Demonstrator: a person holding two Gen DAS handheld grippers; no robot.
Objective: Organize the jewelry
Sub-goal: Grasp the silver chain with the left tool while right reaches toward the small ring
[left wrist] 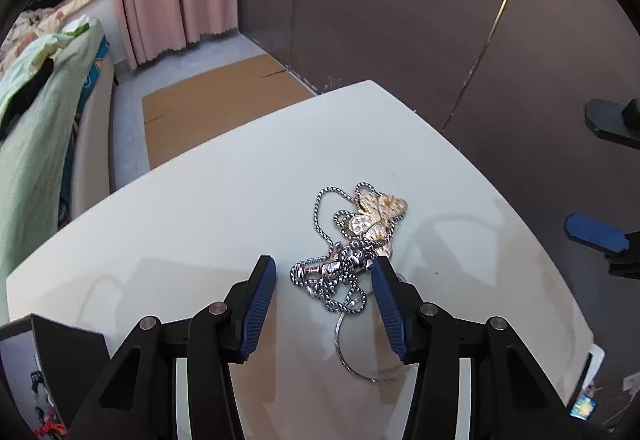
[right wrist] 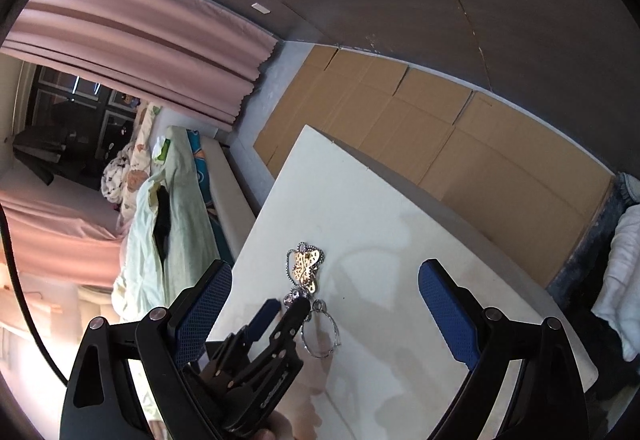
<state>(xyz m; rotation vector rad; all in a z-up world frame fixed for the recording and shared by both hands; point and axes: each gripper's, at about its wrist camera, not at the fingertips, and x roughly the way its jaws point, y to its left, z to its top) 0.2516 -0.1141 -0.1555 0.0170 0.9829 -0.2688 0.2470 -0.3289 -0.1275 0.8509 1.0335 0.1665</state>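
A: Where does the jewelry lie?

B: In a small heap on the white table (left wrist: 180, 224), toward its far right part in the left wrist view. A silver chain (left wrist: 320, 200) coils around a gold butterfly (left wrist: 384, 212), and a thin ring (left wrist: 352, 352) lies on the near side of the heap.

A: And the left gripper (left wrist: 324, 276)?

B: It points down at the heap with its jaws partly apart. The near tangle of chain sits between the blue pads (left wrist: 260, 304). The right pad's tip is at the edge of the chain; the left pad stands clear of it, with bare table between. The pads do not press on anything.

A: Does the other camera agree?

B: Yes. In the right wrist view the left gripper (right wrist: 286, 306) shows from the side, its tips at the near end of the heap, just below the butterfly (right wrist: 306, 268) and beside the ring (right wrist: 320, 336).

A: The right gripper (right wrist: 324, 280)?

B: Jaws wide apart, nothing between them but table (right wrist: 400, 208). It hangs back from the heap, near the left gripper.
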